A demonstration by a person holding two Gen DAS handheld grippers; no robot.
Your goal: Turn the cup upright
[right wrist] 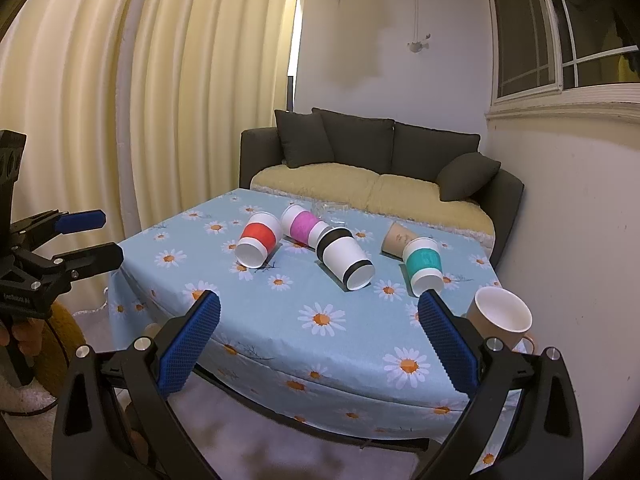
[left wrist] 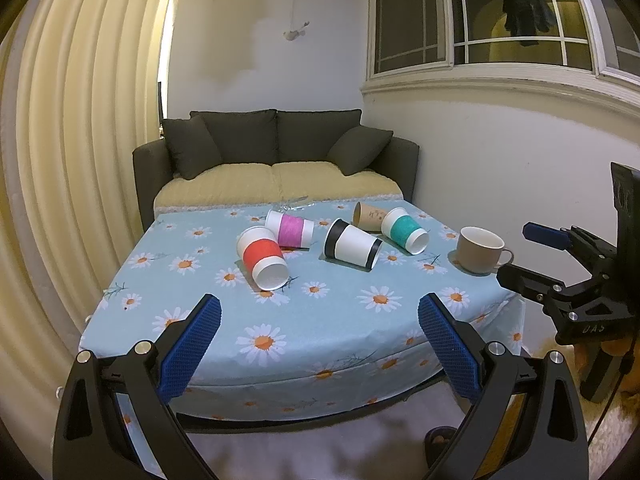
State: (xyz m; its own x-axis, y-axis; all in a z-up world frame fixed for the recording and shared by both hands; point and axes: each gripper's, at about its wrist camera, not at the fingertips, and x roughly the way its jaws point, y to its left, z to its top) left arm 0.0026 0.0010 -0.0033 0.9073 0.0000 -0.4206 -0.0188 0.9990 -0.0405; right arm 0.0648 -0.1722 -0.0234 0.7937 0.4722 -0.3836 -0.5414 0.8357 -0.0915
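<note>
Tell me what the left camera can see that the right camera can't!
Only the left wrist view shows the right gripper, open, off to the side, and dark clothes hanging outside the window.

Only the right wrist view shows the left gripper, open, and some clear glass things at the table's far edge.

Both show five paper cups lying on their sides on the daisy tablecloth, like the red-banded cup and the teal-banded cup, plus the upright tan mug and the sofa.
</note>
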